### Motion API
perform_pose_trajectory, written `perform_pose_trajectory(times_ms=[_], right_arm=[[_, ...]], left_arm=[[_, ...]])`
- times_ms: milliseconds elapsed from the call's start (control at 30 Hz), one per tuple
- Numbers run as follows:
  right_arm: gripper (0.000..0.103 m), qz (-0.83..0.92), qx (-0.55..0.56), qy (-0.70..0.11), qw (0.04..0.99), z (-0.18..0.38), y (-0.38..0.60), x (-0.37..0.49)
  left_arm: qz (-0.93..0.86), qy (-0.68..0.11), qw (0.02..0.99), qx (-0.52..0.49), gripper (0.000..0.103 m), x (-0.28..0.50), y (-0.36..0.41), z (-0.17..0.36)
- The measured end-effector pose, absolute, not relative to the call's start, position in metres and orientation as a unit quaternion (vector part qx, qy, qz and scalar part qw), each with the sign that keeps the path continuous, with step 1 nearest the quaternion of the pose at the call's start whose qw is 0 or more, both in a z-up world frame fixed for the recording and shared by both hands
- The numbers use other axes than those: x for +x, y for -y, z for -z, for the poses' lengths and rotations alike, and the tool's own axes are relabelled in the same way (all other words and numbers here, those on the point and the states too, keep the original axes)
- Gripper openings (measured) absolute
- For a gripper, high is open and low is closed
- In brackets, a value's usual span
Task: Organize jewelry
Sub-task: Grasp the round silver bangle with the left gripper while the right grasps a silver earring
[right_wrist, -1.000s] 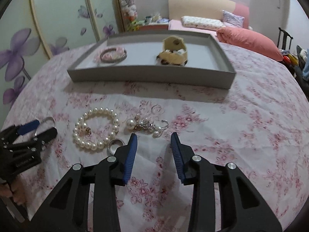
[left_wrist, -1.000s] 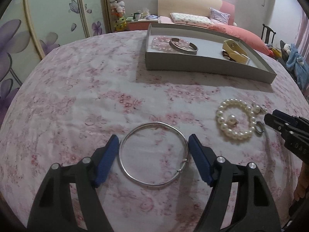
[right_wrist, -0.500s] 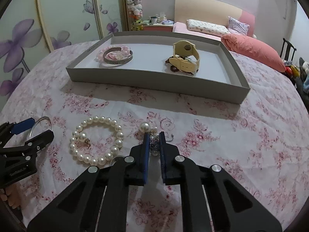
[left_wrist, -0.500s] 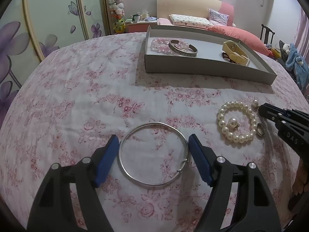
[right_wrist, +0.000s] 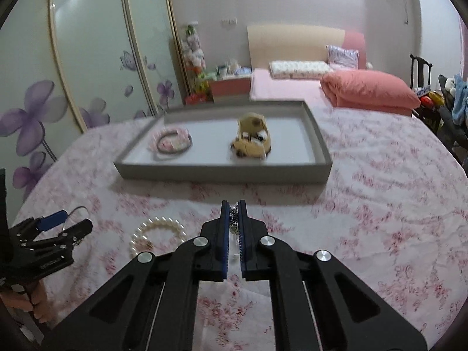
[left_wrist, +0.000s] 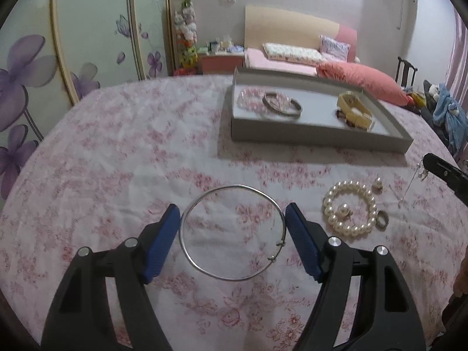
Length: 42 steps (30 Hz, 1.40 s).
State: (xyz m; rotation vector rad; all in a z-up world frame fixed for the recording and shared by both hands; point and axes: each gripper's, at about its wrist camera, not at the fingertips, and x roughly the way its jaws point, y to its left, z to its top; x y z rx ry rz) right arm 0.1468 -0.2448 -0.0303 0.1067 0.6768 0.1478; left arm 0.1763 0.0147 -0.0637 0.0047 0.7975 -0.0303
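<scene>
My left gripper [left_wrist: 232,234] is shut on a thin silver bangle [left_wrist: 231,188], one blue pad on each side of the ring; the right wrist view shows this gripper [right_wrist: 73,219] at the far left. My right gripper [right_wrist: 233,207] is shut on a silver dangling earring [right_wrist: 233,219] and holds it above the cloth. In the left wrist view the earring [left_wrist: 421,172] hangs from that gripper [left_wrist: 438,166]. A pearl bracelet [left_wrist: 348,207], a small ring [left_wrist: 382,219] and a pearl stud [left_wrist: 378,184] lie on the cloth. Behind stands the grey tray [left_wrist: 292,137].
The tray [right_wrist: 222,175] holds a pink bead bracelet [right_wrist: 171,143], a silver cuff [left_wrist: 280,106] and a cream watch [right_wrist: 253,140]. The round table carries a pink flowered cloth [left_wrist: 117,146]. A bed with pink pillows [right_wrist: 368,93] lies beyond, and a wardrobe stands at the left.
The right gripper went from open to shut on the earring, then lifted it off the cloth. The left gripper kept the bangle and tilted slightly upward.
</scene>
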Motion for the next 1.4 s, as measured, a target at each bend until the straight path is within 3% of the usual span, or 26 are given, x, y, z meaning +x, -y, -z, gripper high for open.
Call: perform_pose_trajectory(times_ms=[600,1400], right_arm=[[0.006,-0.079,0.051,-0.232,0.968,-0.011,0.237,0.12],[0.007,-0.017,-0.004,-0.065,0.998,-0.026,0.216,0.084]], left_arm=[[-0.013,-0.249,0.967,0.045,0.072,0.145,-0.001,0.018],[0.0,-0.16,0.986,0.053,0.072,0.128,0.023,-0.01]])
